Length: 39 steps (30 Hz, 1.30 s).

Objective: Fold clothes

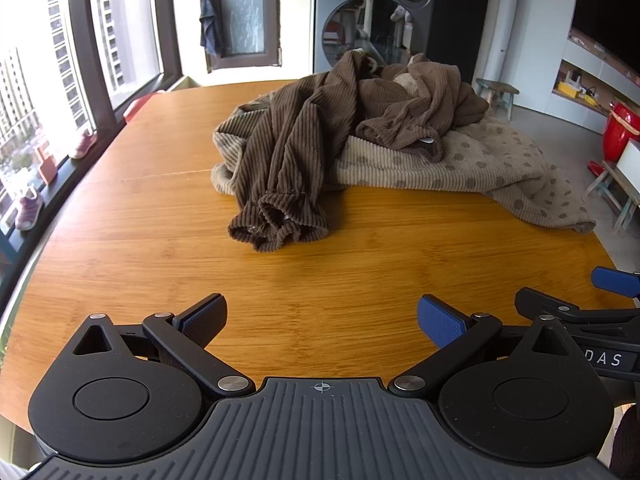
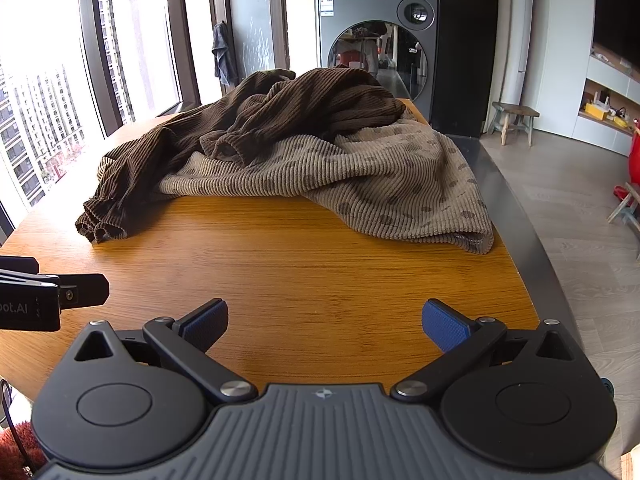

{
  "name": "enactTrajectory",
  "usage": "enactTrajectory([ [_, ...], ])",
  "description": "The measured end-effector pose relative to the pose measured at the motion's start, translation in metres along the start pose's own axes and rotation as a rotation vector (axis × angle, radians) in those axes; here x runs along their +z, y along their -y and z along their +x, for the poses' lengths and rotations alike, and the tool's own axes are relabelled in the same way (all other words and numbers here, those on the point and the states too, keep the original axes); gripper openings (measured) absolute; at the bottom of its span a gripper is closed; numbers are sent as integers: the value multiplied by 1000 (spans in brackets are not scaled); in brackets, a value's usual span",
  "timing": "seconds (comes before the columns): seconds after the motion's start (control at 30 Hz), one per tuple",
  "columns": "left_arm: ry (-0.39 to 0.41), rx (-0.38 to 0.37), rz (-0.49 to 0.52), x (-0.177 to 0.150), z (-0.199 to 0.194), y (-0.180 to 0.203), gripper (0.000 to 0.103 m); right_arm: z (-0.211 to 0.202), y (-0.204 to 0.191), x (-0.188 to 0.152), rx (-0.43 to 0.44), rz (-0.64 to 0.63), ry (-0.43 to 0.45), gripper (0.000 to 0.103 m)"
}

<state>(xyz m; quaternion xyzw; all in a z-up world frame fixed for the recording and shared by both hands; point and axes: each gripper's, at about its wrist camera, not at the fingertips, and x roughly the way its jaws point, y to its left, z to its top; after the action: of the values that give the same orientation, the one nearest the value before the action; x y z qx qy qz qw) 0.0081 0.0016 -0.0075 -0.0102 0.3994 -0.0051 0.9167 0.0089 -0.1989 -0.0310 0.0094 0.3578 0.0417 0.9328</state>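
Observation:
A crumpled dark brown ribbed garment [image 1: 304,136] lies on top of a tan ribbed garment with brown dots [image 1: 472,164] at the far side of the wooden table [image 1: 312,272]. Both show in the right wrist view too, the brown garment [image 2: 280,112] over the tan one [image 2: 384,176]. My left gripper [image 1: 322,314] is open and empty, low over the table's near part, well short of the clothes. My right gripper [image 2: 324,316] is open and empty, likewise short of them. The right gripper's fingers [image 1: 612,280] show at the left view's right edge.
Windows [image 1: 60,60] with shoes on the sill run along the left. A washing machine [image 1: 376,16] stands behind the table. The table's right edge [image 2: 520,216] drops to the floor, where a small stool [image 2: 516,120] and shelves stand.

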Motion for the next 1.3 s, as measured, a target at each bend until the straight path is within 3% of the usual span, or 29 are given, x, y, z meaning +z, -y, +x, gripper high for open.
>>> enactTrajectory([
  [0.23,-4,-3,-3,1,2,-2,103,2,1,0,0,3,-4,103],
  [0.57,43,-105,-38,35,12,-20,103,6,10,13,-12,-7,11,103],
  [0.83,112,-208,-71,81,30,-35,103,43,20,65,-17,-10,39,103],
  [0.97,173,-314,-69,116,59,-40,103,67,24,98,-11,-9,58,103],
  [1.03,143,-357,-92,130,81,-44,103,80,26,113,-6,-4,64,103],
  [1.13,78,-391,-133,131,104,-53,103,116,22,133,43,37,4,103],
  [1.23,13,-424,-173,133,127,-62,103,145,16,134,90,63,-94,103],
  [1.3,-25,-444,-192,133,139,-67,103,147,7,128,75,18,-87,103],
])
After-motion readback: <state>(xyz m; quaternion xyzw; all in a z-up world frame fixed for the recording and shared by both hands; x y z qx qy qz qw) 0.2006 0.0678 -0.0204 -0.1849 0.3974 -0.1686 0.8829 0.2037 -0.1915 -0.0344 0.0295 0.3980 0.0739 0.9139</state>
